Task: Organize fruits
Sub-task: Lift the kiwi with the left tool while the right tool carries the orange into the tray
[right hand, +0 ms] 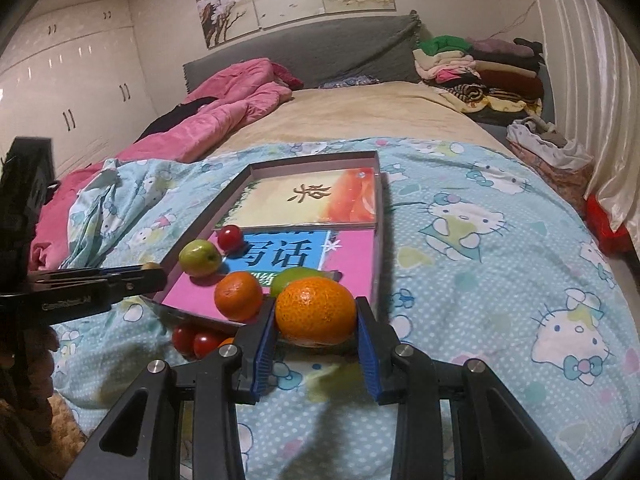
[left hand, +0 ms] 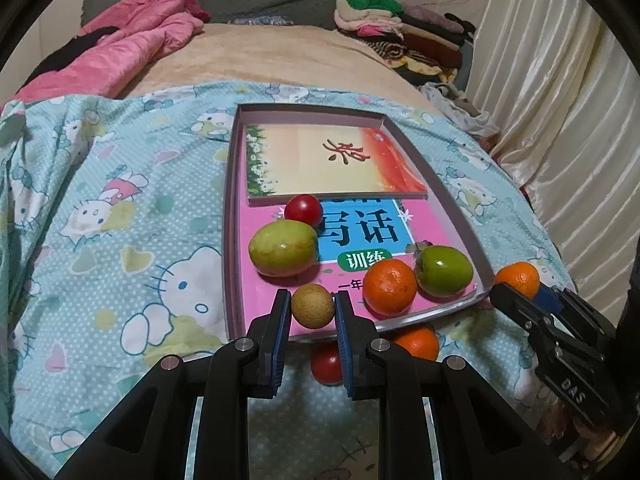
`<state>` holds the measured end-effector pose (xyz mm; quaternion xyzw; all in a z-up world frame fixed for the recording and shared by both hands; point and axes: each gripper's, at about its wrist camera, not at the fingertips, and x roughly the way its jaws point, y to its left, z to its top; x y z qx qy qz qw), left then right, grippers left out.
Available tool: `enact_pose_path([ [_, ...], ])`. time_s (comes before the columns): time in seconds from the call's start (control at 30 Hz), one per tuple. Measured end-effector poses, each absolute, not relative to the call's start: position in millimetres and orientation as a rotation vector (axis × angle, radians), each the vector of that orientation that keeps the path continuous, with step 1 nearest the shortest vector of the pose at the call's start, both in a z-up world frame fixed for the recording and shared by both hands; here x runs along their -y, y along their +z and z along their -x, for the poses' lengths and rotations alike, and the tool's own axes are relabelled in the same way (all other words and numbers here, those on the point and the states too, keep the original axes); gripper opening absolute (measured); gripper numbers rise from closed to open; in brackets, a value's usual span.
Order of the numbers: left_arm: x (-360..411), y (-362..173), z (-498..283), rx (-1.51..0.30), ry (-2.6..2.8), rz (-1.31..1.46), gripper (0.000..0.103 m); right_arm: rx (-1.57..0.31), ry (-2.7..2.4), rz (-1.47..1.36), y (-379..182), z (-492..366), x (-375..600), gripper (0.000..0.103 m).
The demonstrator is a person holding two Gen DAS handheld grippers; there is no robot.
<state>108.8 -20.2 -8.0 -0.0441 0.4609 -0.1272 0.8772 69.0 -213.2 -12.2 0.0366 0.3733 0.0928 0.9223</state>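
Note:
My left gripper [left hand: 312, 300] is shut on a small tan round fruit [left hand: 313, 308], held over the near edge of a shallow box tray [left hand: 230, 216]. On the books in the tray lie a red tomato [left hand: 304, 210], two green fruits [left hand: 283, 253] [left hand: 444, 270] and an orange [left hand: 389, 287]. My right gripper [right hand: 316, 306] is shut on a second orange [right hand: 316, 312] at the tray's near right corner [right hand: 378, 264]. A tomato [left hand: 327, 362] and another orange [left hand: 418, 342] lie on the sheet in front of the tray, partly hidden by my fingers.
The tray sits on a blue cartoon-cat sheet [right hand: 480, 280] over a bed. A pink quilt [right hand: 224, 112] lies at the back left and folded clothes [right hand: 480, 68] at the back right. Curtains [left hand: 560, 100] hang along the right side.

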Motion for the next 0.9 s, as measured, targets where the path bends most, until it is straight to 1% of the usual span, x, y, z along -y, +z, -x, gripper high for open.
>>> enact_pose_path([
  [0.4, 25, -25, -131, -0.987, -0.257, 0.077, 0.023, -0.776, 0.300, -0.004, -19, -80, 171, 0.037],
  [0.9, 28, -37, -139, -1.011, -0.255, 0.070, 0.023, -0.798, 0.315, 0.031, -27, -88, 163, 0.037],
])
